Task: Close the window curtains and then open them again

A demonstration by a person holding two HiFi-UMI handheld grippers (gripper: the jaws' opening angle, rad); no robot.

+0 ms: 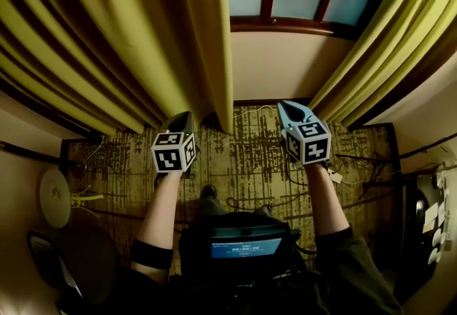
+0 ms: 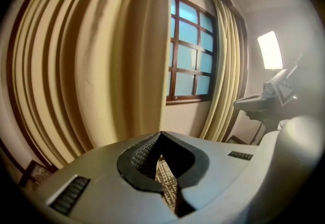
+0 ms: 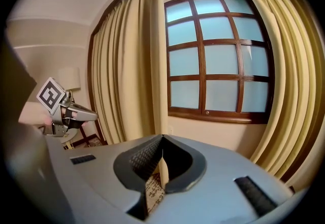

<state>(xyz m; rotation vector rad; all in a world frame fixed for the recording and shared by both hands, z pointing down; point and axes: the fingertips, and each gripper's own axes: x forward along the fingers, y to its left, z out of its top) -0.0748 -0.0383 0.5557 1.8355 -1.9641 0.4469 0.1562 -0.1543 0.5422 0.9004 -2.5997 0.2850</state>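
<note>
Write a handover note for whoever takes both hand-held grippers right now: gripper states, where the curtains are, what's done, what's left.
Left hand-held gripper: shut, empty, low beside the left curtain, not holding it.
Right hand-held gripper: shut, empty, clear of both curtains.
Curtains: the left one is gathered at the left edge of the window, the right curtain at its right edge; the panes are uncovered.
Done: the pictures do not show whether the curtains were already closed once.
Left: if not, pull both across the window, then draw them back.
</note>
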